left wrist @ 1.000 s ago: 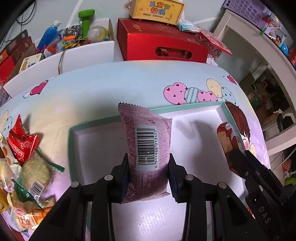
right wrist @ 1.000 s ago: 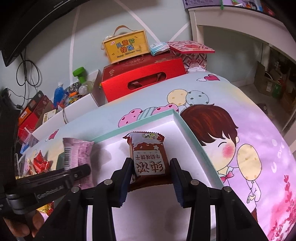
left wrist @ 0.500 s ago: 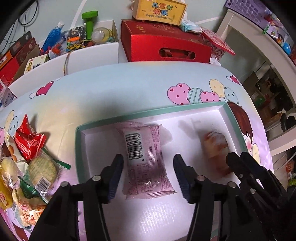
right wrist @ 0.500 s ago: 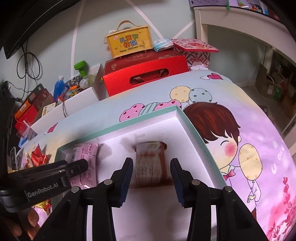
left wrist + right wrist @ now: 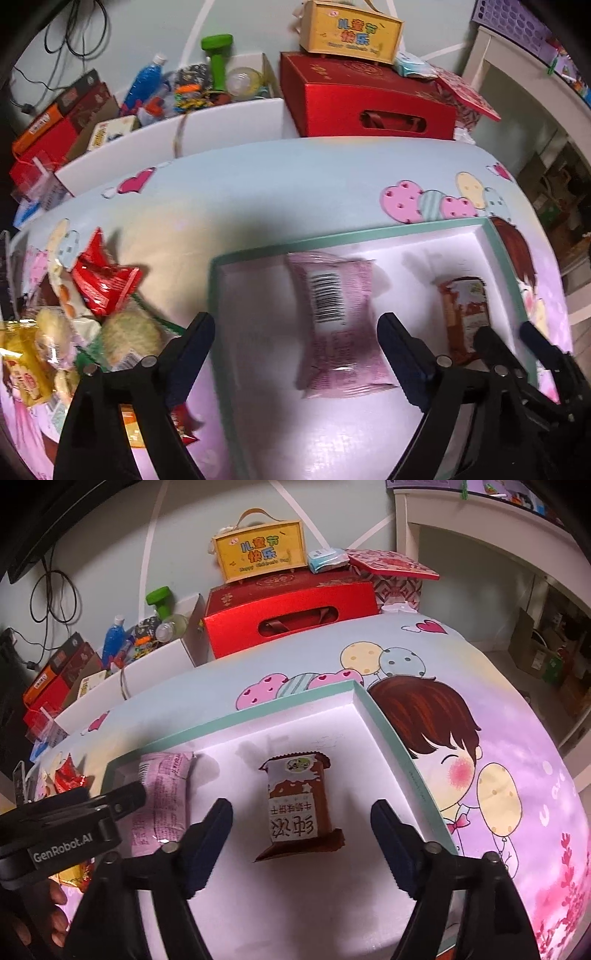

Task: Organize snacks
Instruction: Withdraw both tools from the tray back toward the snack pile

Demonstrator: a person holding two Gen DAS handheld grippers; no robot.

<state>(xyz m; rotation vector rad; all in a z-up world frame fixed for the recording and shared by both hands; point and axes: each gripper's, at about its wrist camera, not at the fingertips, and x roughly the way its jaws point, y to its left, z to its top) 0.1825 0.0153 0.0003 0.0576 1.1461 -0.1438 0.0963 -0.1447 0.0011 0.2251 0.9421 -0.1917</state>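
Observation:
A shallow white box with a teal rim (image 5: pixel 369 234) (image 5: pixel 280 709) lies on the cartoon-print tablecloth. A pink snack packet (image 5: pixel 338 321) (image 5: pixel 162 805) with a barcode lies flat in its left part. A brown-and-white biscuit packet (image 5: pixel 297 806) (image 5: pixel 467 317) lies flat in its right part. My left gripper (image 5: pixel 295 332) is open above the near end of the pink packet, holding nothing. Open and empty too, my right gripper (image 5: pixel 301 823) straddles the brown packet. A pile of loose snacks (image 5: pixel 85 314) lies left of the box.
Behind the table stand a red gift box (image 5: pixel 291 616), a yellow gift box (image 5: pixel 260 552) on top of it, and a white carton (image 5: pixel 177 129) with bottles and toys. A white shelf (image 5: pixel 498 528) is at the right. A hand (image 5: pixel 40 919) holds the left gripper.
Both grippers let go of their packets, which now lie flat in the box. Both grippers opened wider and pulled back and up.

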